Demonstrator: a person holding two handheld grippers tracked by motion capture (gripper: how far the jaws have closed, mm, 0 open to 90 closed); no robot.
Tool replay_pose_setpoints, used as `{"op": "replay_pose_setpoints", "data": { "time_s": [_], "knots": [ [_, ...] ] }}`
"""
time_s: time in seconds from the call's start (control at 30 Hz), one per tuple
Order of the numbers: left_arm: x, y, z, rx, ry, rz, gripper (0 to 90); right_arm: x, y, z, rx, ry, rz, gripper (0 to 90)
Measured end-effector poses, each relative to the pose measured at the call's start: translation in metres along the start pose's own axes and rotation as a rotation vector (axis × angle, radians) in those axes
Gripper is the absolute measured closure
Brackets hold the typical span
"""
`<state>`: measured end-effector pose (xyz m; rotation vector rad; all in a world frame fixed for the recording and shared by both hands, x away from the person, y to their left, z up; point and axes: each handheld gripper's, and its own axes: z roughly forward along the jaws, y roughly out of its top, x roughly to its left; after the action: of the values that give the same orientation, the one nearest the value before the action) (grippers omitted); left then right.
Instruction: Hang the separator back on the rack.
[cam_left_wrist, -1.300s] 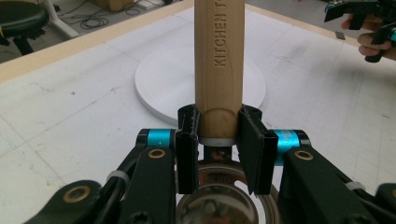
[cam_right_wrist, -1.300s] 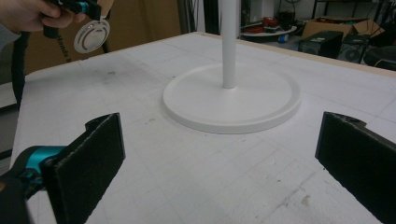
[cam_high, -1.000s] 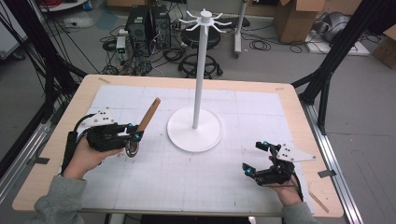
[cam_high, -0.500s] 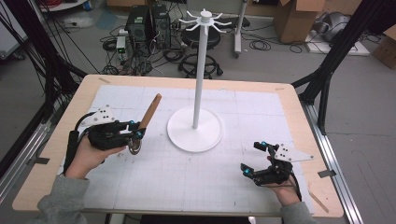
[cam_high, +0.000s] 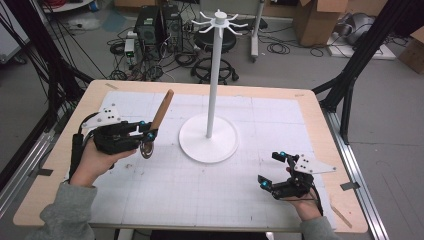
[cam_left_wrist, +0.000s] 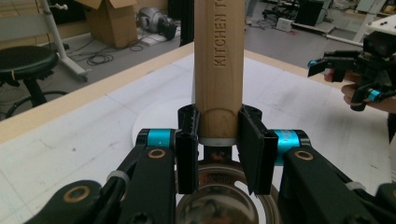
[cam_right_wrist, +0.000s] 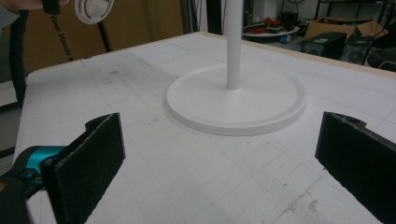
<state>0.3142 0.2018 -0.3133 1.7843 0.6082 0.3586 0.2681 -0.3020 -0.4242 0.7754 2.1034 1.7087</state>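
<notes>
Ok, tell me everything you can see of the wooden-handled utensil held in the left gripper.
The wooden-handled utensil has a round, light-brown wooden handle stamped with the word KITCHEN, a pale collar below it and a shiny round metal head at the bottom; what kind of head I cannot tell. It is tilted, handle end up and leaning toward the white stand's base, above the white table mat. The left gripper clamps the handle's lower end between both black pads; nothing else touches it.
</notes>
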Motion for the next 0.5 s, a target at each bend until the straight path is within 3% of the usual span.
{"op": "replay_pose_setpoints", "data": {
  "time_s": [0.2, 0.5],
  "knots": [
    [-0.005, 0.013, 0.001, 0.001, 0.012, 0.035, 69.4, 0.0, 0.0, 0.0, -0.005, -0.002, 0.0, 0.6],
    [-0.008, 0.028, 0.001, -0.016, 0.022, 0.049, 69.4, 0.002, 0.0, 0.001, -0.004, 0.003, 0.003, 0.6]
  ]
}}
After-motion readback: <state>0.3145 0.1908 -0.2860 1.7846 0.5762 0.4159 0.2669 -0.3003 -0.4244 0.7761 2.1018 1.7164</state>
